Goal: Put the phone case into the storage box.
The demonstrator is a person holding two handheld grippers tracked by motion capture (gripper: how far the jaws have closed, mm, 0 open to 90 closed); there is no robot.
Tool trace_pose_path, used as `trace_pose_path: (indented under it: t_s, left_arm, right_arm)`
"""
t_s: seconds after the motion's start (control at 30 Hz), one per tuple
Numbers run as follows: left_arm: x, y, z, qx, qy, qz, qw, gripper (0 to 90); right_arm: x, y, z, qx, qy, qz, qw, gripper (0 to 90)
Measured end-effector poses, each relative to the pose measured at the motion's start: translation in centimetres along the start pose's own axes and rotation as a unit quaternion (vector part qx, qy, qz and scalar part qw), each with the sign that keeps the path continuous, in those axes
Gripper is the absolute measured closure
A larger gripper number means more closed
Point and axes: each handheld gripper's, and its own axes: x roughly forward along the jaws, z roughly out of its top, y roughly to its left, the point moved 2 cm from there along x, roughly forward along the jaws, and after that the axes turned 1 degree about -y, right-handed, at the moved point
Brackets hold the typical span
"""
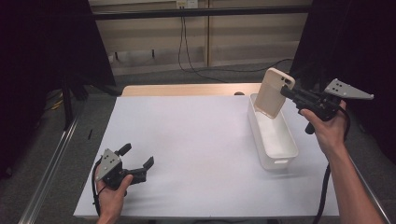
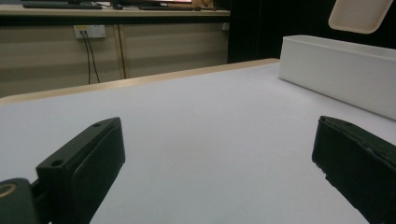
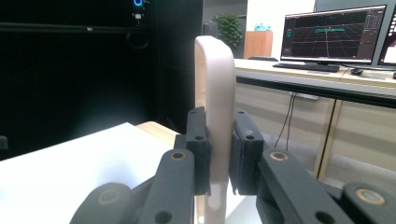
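My right hand-held gripper pinches the beige phone case by one edge above the white bin on the desk, left hand-held gripper open and idle, so a tilt could slip it outside.

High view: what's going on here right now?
A person works with two handheld grippers. The right gripper is shut on a beige phone case, holding it in the air above the far end of the white bin. The left gripper rests open near the table's front left corner, holding nothing.
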Motion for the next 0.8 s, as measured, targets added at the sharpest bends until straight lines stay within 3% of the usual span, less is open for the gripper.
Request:
trace_pose_path:
  t_s: [0.23,0.5,0.8]
  left_arm:
    - [0.0,-0.2,-0.1,0.004,0.002,-0.003,1.0,2.6]
    - [0.1,-0.2,0.0,-0.004,-0.002,-0.004,1.0,3.1]
    - [0.1,-0.1,-0.1,-0.003,0.001,-0.003,1.0,3.1]
  right_arm:
    - [0.3,-0.9,-0.8,-0.001,0.008,-0.008,0.9999,80.5]
    - [0.6,-1.9,-1.5,-0.003,0.018,-0.014,0.9997,80.6]
    - [1.4,-2.9,-2.7,-0.004,0.032,-0.008,0.9994,80.5]
